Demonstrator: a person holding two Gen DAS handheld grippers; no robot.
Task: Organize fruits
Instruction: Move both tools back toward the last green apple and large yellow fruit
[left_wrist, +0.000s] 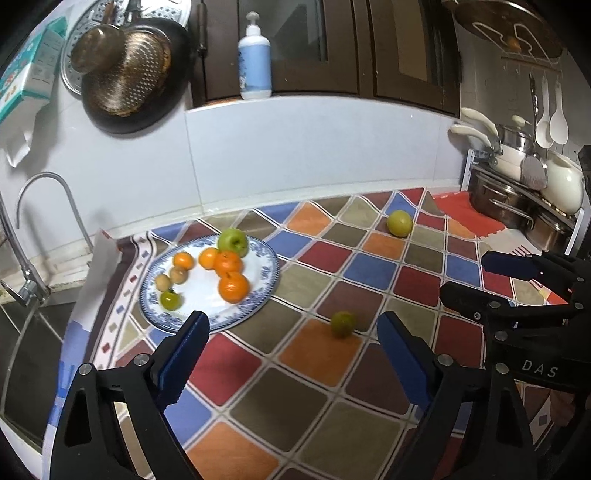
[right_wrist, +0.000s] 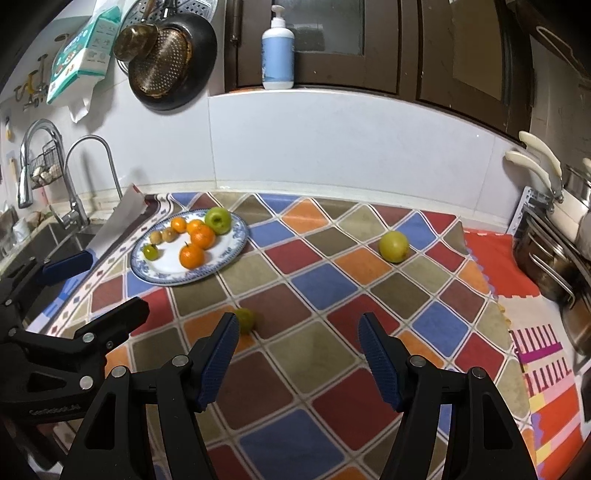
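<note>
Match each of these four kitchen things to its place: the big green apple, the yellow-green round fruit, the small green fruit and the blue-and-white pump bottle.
Things:
1. big green apple
2. yellow-green round fruit
3. small green fruit
4. blue-and-white pump bottle

Places:
A. ledge above the white wall
B. chequered cloth, nearest the cameras
C. blue-patterned white plate
D. chequered cloth, far right, alone

Pairs: 1-C, 2-D, 3-B, 4-A

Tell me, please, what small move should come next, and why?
Probably ease the open left claw forward around the small green fruit: it lies loose on the patterned cloth, off the plate, just beyond the fingertips.
</note>
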